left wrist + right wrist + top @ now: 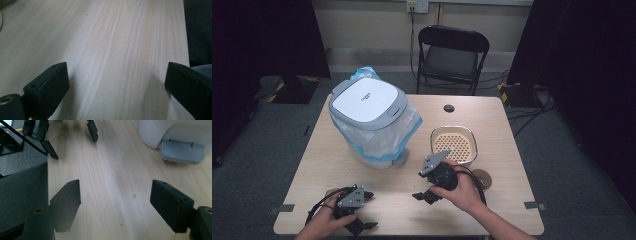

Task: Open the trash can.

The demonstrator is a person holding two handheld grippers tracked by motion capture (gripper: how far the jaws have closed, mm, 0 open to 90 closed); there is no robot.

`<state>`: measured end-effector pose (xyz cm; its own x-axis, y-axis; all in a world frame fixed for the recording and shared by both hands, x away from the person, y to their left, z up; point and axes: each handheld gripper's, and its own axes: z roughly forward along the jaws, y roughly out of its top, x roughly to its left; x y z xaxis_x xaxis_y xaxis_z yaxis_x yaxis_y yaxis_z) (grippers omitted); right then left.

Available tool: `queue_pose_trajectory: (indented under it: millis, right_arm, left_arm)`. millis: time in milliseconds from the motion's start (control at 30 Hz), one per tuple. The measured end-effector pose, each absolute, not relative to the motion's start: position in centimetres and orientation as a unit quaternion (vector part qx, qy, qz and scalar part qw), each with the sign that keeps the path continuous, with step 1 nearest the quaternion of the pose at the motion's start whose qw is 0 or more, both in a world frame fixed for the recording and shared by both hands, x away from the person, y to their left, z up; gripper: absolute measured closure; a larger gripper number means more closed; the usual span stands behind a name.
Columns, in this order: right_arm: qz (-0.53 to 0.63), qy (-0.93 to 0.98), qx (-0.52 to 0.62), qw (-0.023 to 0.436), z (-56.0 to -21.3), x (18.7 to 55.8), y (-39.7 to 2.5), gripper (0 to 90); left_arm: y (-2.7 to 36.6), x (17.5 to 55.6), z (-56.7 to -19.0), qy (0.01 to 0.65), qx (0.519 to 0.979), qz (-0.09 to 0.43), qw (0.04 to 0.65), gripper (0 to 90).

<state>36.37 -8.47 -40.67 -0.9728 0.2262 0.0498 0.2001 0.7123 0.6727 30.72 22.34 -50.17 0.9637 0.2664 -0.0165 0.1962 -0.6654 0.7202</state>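
Observation:
A white pedal bin [371,120] with a grey-rimmed lid, lined with a clear blue-edged bag, stands on the left half of the wooden table [492,115]. To its right sits a beige perforated basket [454,144]. My left gripper [369,210] is open near the table's front edge, over bare wood [117,37]. My right gripper [418,185] is open in front of the basket and points left, nothing between its jaws. In the right gripper view the bin's grey pedal [182,151] and white base [172,131] lie ahead to the right, and the left gripper's fingers [93,131] show farther off.
A brown round object [483,178] lies partly hidden behind the right hand. A cable hole [449,108] is at the table's back. A black folding chair [452,52] stands behind the table. Grey carpet [197,30] lies past the table's edge.

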Motion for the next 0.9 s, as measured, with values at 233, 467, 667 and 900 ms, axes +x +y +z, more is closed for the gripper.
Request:
queue_pose_trajectory:
  millis: [233,467,667,900]
  right_arm:
    - [0.355,0.928,0.115,0.014,-38.5,37.0,-8.3,24.8]
    - [0.355,0.927,0.115,0.029,-36.7,37.9,-8.4,24.3]
    - [0.366,0.923,0.115,0.034,-35.2,38.8,-8.6,23.6]
    - [0.364,0.923,0.115,0.047,-33.7,39.8,-8.6,22.9]
  left_arm:
    - [22.3,30.7,-50.2,0.127,0.911,0.045,0.389,5.0]
    - [22.3,30.7,-50.2,0.127,0.911,0.045,0.389,5.0]
    - [22.3,30.7,-50.2,0.127,0.911,0.045,0.389,5.0]
    - [22.3,30.7,-50.2,0.126,0.910,0.046,0.392,5.0]
